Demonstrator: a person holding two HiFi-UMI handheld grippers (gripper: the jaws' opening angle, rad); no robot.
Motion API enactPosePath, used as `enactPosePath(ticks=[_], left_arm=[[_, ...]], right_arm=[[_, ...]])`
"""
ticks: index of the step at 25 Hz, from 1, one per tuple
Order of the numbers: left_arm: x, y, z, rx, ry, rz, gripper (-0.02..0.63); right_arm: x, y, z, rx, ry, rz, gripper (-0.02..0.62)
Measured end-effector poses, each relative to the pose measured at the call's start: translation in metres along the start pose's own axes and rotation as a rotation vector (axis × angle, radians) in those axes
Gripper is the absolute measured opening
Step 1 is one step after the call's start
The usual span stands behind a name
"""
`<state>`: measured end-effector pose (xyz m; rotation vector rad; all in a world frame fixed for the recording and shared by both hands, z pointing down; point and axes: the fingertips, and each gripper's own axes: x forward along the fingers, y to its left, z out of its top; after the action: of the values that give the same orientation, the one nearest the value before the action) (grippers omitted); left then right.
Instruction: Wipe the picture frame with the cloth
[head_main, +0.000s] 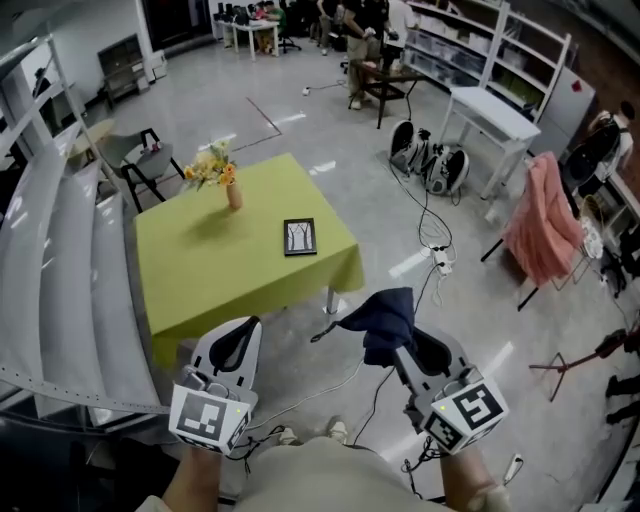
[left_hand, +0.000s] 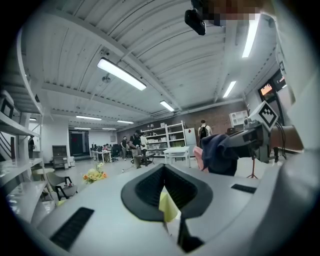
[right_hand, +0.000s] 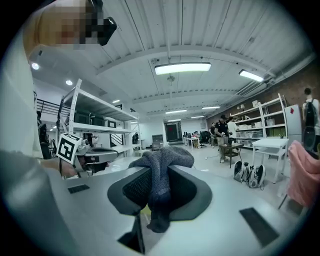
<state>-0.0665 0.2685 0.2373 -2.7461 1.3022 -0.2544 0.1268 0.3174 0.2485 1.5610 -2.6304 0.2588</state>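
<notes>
The black picture frame (head_main: 300, 237) lies flat on the green table (head_main: 210, 270), near its right side. Both grippers hang in the air in front of the table's near edge, well short of the frame. My right gripper (head_main: 412, 347) (right_hand: 159, 176) is shut on a dark blue cloth (head_main: 386, 313) (right_hand: 163, 161), which bunches over the jaw tips and droops below them. My left gripper (head_main: 236, 345) (left_hand: 165, 174) has its jaws together with nothing in them. In the left gripper view the cloth (left_hand: 218, 152) shows at the right.
A vase of flowers (head_main: 224, 176) stands at the table's far side. A dark chair (head_main: 137, 156) is behind the table and white shelving (head_main: 60, 250) runs along the left. Cables and bags (head_main: 432, 165) lie on the floor at right, near a pink garment (head_main: 541, 216).
</notes>
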Motion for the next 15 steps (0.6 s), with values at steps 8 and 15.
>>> enactPosePath(ticks=[8,15], left_arm=[[0.017,-0.024,0.000,0.015,0.033,0.034,0.008],[0.022,-0.037,0.005,0.025,0.031,0.080,0.008]], right_arm=[[-0.011,-0.028,-0.007,0.031,-0.008,0.039,0.092],[-0.016,-0.047,-0.016,0.051,-0.008,0.075,0.092]])
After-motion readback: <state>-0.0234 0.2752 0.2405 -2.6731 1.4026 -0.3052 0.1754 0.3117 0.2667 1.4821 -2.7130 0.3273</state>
